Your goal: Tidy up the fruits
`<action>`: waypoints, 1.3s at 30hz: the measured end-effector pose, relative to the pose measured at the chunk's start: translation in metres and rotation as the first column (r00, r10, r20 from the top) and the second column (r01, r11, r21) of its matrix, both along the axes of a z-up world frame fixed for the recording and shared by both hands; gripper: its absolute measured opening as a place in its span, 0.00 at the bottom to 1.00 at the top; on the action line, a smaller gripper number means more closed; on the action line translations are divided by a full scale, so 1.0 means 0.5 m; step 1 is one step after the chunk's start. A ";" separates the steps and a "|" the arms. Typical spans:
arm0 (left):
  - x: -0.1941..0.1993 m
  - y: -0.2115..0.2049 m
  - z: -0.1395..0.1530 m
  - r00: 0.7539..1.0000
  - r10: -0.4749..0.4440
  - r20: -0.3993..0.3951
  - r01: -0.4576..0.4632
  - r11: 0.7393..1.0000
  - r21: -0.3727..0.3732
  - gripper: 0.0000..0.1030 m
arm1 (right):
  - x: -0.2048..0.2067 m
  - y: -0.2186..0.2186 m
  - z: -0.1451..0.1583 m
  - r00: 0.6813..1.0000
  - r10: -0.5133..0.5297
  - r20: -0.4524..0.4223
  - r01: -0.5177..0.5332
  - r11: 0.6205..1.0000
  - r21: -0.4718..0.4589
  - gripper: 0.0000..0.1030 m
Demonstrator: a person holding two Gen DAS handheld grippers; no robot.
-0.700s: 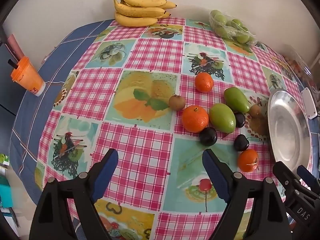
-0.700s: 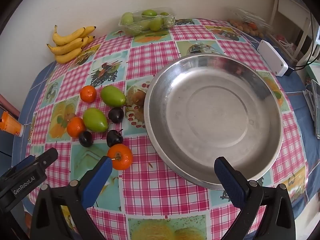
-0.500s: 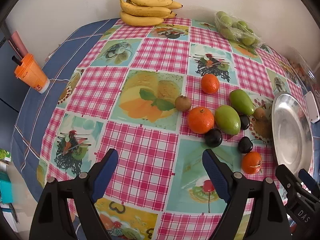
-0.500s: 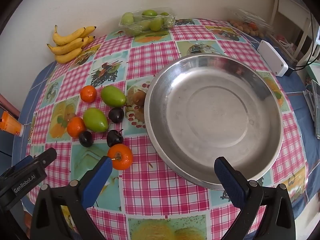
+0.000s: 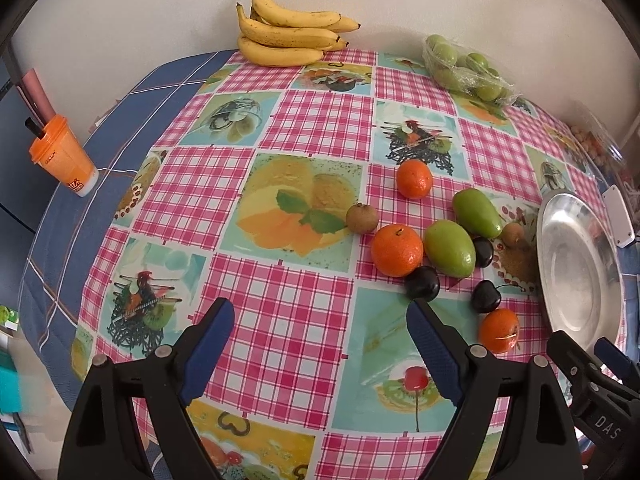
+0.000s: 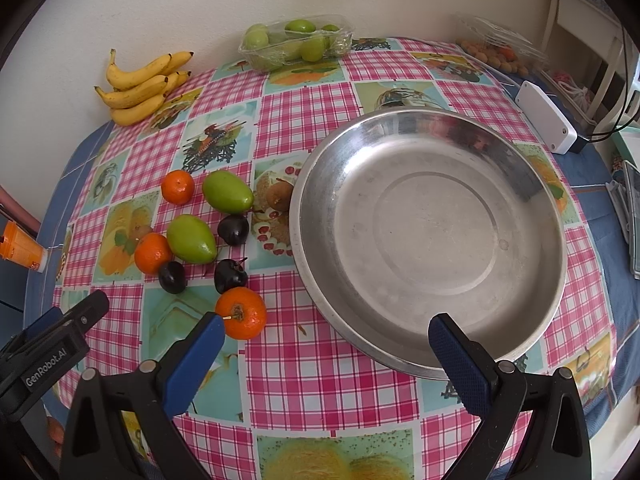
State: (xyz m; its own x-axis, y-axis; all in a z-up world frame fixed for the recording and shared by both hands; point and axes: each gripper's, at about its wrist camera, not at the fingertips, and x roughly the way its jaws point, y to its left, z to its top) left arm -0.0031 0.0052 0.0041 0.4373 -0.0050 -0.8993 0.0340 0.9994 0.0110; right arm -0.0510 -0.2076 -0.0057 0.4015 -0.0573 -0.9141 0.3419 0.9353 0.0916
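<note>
**Steel bowl sitting empty beside loose fruit**

Steel bowl is resting on the desk, which is wearing a pink-checked cloth with fruit prints; nothing is lying inside the bowl. Just left of its rim the loose fruit is sitting in a cluster: two green mangoes, three tangerines, three dark plums and a brown kiwi close against the bowl's edge. A second kiwi is showing in the left wrist view, a little apart from the group, on the far side from the bowl.

Right gripper is hovering over the near edge of the desk with its blue-padded fingers spread wide — holding nothing. Its left finger is sitting just beside the nearest tangerine; the right finger is overlapping the bowl's near rim in the view.

Left gripper is likewise hanging wide open and empty above checked cloth, the nearest plum lying just past its right fingertip.

Along the far wall a bunch of bananas and a wrapped tray of green fruit are lying — well apart from the cluster. An orange cup is standing at the desk's left edge, a white box near the right.
</note>
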 end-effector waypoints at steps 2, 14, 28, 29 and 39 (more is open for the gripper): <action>0.000 -0.001 0.002 1.000 0.000 0.003 0.000 1.000 -0.012 0.86 | 0.000 0.000 0.000 1.000 0.000 0.000 0.000 1.000 0.000 1.00; 0.000 0.000 0.007 1.000 -0.006 -0.004 0.006 0.999 -0.036 0.86 | 0.000 0.000 0.000 1.000 0.001 -0.001 -0.001 1.000 0.000 1.00; 0.003 0.008 0.010 1.000 0.005 -0.005 -0.006 0.998 -0.057 0.86 | 0.002 0.008 -0.001 1.000 0.009 -0.003 -0.009 1.000 0.003 1.00; 0.004 0.010 0.011 1.000 0.010 -0.001 -0.010 0.998 -0.062 0.86 | 0.001 0.009 -0.001 1.000 0.014 -0.001 -0.014 1.000 0.006 1.00; 0.034 0.042 0.014 0.998 0.067 0.004 -0.066 0.988 -0.142 0.86 | 0.035 0.056 0.009 0.991 0.112 0.070 -0.118 0.988 0.096 1.00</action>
State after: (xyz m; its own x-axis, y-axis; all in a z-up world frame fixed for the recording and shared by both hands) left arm 0.0141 0.0264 0.0112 0.4489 -0.1028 -0.8876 -0.0322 0.9909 -0.1310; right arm -0.0334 -0.1796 -0.0010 0.4585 0.0825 -0.8849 0.2230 0.9532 0.2044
